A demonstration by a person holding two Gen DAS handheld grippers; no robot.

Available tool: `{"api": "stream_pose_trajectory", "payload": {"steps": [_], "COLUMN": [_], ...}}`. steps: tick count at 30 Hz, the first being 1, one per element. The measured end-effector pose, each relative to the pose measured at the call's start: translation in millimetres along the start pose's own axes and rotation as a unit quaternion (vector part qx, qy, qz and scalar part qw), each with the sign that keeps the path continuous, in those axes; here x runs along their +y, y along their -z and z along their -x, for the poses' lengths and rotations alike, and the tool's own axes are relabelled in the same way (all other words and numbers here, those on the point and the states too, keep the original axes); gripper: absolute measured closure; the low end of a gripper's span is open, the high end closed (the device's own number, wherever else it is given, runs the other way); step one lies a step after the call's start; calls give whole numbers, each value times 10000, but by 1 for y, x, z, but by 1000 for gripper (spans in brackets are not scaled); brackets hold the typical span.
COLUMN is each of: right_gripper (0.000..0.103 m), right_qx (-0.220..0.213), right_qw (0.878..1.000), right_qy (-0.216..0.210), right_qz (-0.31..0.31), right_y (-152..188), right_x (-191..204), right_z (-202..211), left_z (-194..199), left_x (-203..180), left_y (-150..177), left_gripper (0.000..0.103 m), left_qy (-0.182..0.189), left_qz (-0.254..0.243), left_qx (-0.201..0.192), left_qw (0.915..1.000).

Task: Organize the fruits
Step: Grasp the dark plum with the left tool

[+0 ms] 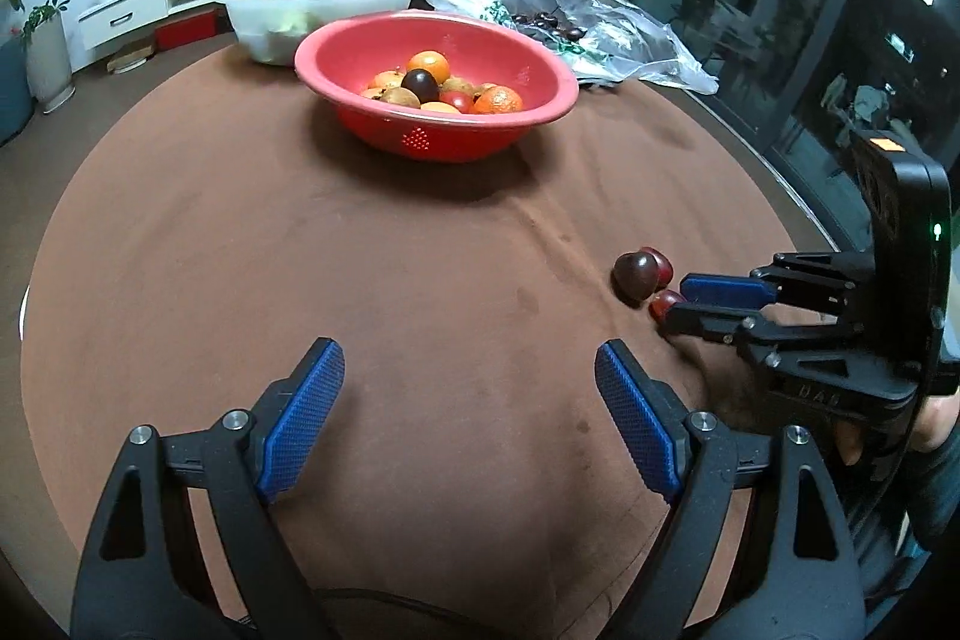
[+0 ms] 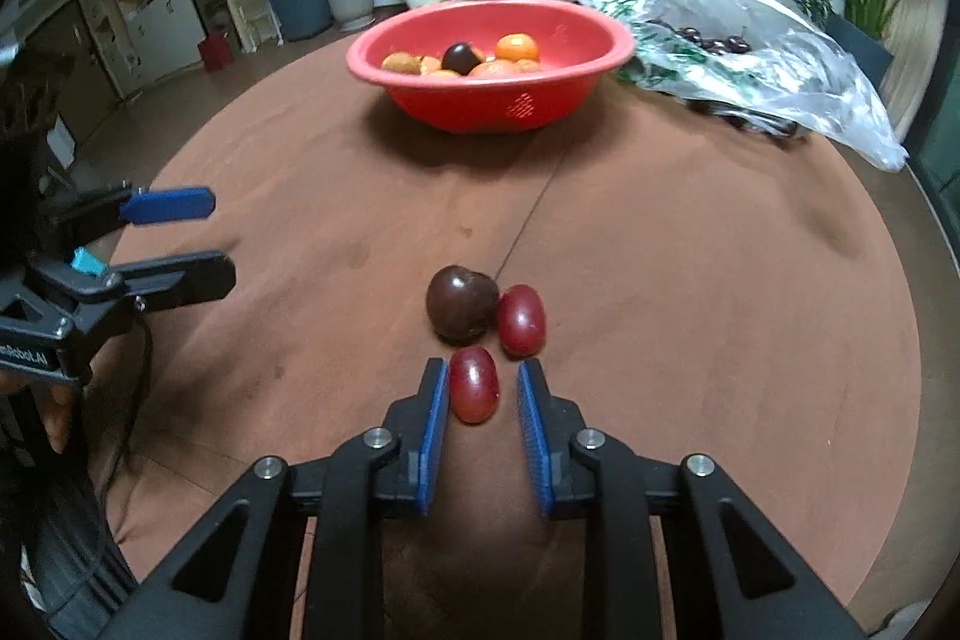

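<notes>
Most fruit already sits in the red bowl (image 2: 489, 58); three pieces remain on the worktop (image 2: 690, 310) before it. Our right gripper (image 2: 483, 388), jaws apart, straddles the nearest red tomato (image 2: 474, 383); our left gripper (image 1: 468, 388) hangs open, idle.

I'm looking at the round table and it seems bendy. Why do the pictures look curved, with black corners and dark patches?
In both views the fisheye lens bulges the table, and its round edge blackens the corners. In the left view the red bowl casts a soft shadow toward the camera. In the right view the right tongs darken the cloth beneath them, beside a sharp red grape tomato.
</notes>
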State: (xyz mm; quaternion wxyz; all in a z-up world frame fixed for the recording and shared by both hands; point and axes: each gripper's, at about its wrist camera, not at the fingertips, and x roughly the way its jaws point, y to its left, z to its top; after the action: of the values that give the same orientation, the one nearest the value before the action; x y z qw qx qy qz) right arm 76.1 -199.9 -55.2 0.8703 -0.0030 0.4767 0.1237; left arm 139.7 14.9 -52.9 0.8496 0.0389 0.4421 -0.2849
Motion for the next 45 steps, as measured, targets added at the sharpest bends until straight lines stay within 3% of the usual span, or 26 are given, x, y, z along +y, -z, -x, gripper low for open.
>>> {"api": "stream_pose_trajectory", "payload": {"steps": [9,13,21,26,33,45], "right_gripper": [77,77,77,76,76,76], "right_qx": [-287,-297,-295,-255,-183,-188], "right_qw": [9977,9971,9978,9969,9973,9970], "right_qy": [-187,-42,-177,-259,-379,-415], "right_qz": [-579,-701,-565,-695,-604,-630], "right_y": [1,4,10,11,13,14], "right_x": [-27,-38,-33,-41,-37,-37], "right_z": [22,27,30,26,21,21], "left_z": [-12,-16,-44,-74,-86,-90], "left_x": [-26,-32,-71,-86,-88,-72], "left_y": [-1,-7,-32,-38,-47,-53], "left_gripper": [12,12,13,37,44,61], "left_qy": [128,136,352,410,734,1375], "left_qz": [-371,-451,-1371,-1734,-1729,-1160], "left_qx": [83,89,303,693,834,1095], "left_qw": [9992,9988,9895,9816,9786,9776]}}
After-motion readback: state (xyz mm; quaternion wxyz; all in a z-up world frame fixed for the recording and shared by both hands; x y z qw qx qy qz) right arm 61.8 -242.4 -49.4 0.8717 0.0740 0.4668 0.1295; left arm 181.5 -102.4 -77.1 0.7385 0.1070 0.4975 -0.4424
